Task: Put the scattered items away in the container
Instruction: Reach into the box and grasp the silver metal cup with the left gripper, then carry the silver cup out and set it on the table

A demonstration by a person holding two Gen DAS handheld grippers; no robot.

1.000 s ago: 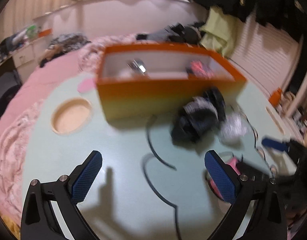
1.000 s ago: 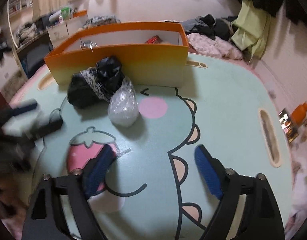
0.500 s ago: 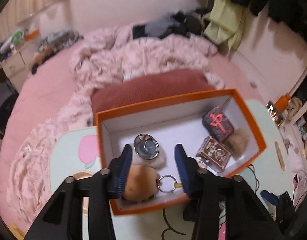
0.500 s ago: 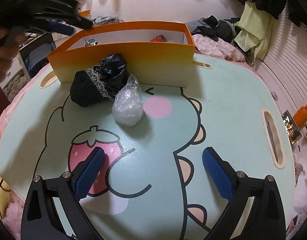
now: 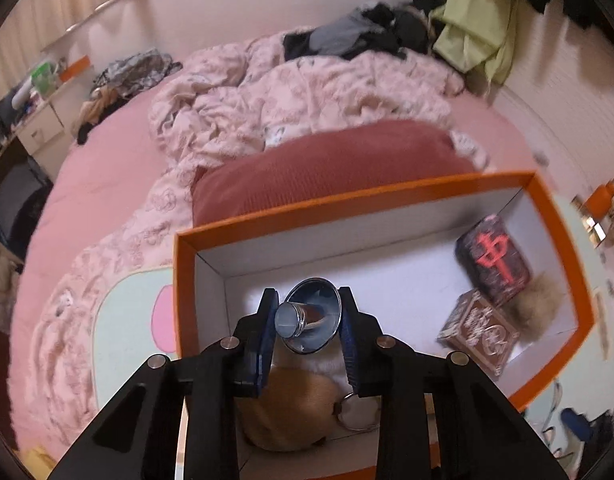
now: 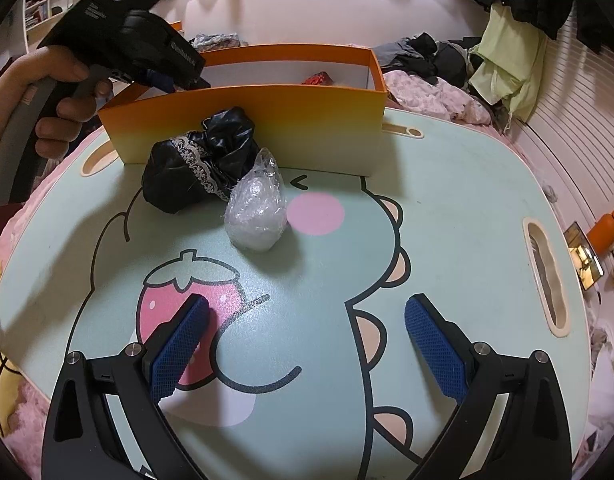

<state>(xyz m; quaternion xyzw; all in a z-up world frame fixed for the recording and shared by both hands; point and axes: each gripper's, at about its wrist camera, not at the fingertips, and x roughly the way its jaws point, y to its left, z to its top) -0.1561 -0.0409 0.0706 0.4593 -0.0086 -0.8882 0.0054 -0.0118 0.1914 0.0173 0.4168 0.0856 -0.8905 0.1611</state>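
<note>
My left gripper (image 5: 307, 320) is shut on a shiny metal cup (image 5: 309, 320) over the left end of the orange box (image 5: 347, 204). In the box lie a tan plush ball with a key ring (image 5: 291, 416), two dark patterned boxes (image 5: 493, 258) and a tan pompom (image 5: 541, 306). In the right wrist view the orange box (image 6: 267, 120) stands at the back of the mint cartoon table (image 6: 447, 208), with a black lace-trimmed bundle (image 6: 195, 168) and a clear plastic wad (image 6: 257, 208) in front of it. My right gripper (image 6: 307, 344) is open and empty above the table's near part.
A pink bed with a rumpled blanket (image 5: 307, 92) and a red pillow (image 5: 331, 164) lies behind the box. The hand with the left gripper (image 6: 119, 48) hangs over the box's left end. An orange bottle (image 6: 605, 228) and clutter sit off the table's right edge.
My left gripper rose from the table to above the box, then dropped in and closed on the metal cup. My right gripper stayed open and barely moved.
</note>
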